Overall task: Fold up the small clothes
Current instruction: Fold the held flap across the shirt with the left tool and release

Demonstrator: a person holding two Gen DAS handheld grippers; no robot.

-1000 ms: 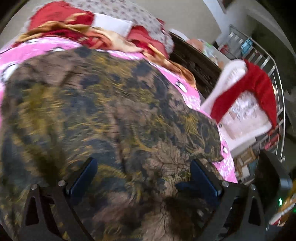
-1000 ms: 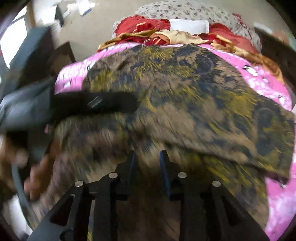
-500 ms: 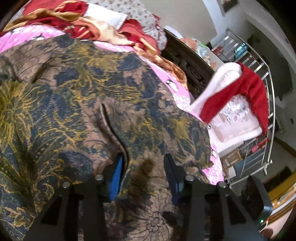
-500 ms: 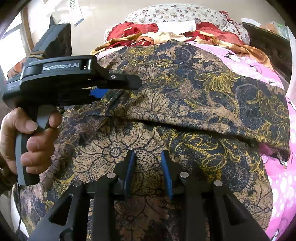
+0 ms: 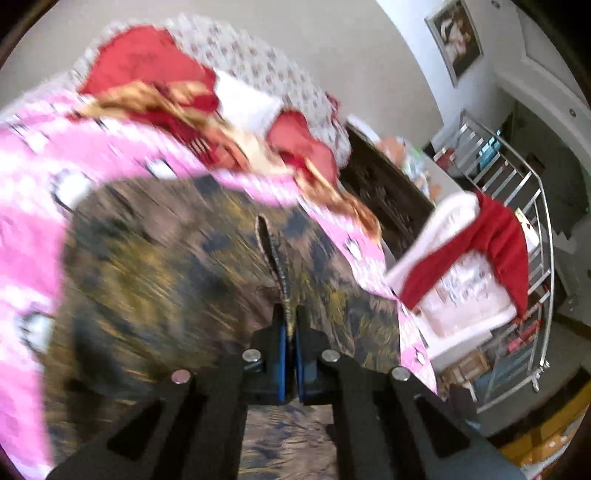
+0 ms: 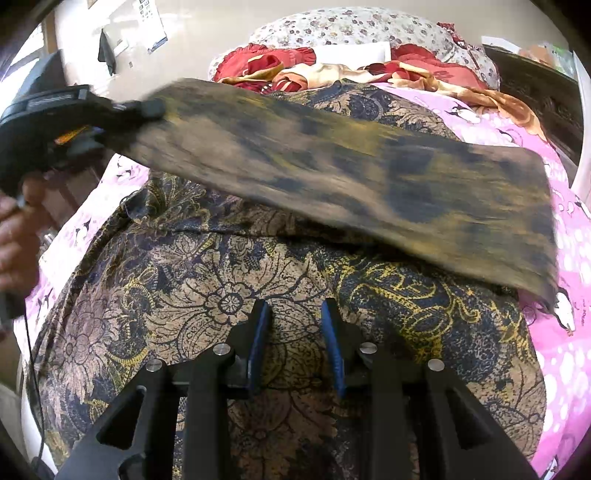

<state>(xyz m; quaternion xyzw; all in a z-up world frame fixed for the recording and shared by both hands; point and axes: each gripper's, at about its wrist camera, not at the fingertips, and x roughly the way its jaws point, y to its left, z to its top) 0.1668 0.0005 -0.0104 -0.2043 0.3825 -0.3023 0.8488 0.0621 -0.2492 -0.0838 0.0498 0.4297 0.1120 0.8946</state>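
A brown, navy and gold floral garment (image 6: 229,302) lies spread on a pink printed bedsheet (image 6: 569,243). My left gripper (image 5: 290,325) is shut on a fold of this garment (image 5: 166,280) and holds it lifted. In the right wrist view the left gripper (image 6: 147,109) is at upper left, and the lifted part of the cloth stretches from it as a blurred flap across the middle. My right gripper (image 6: 295,317) hovers low over the flat near part of the garment, jaws partly open with nothing between them.
Red, gold and cream cloths (image 6: 332,70) and a floral pillow (image 6: 351,27) are piled at the far end of the bed. A dark wooden cabinet (image 5: 384,192), a white chair with a red cloth (image 5: 480,243) and a metal rack (image 5: 524,206) stand to the right.
My left gripper closed on a fold of the garment and lifted it up and away, raising a flap over the flat part. My right gripper stayed in place, partly open.
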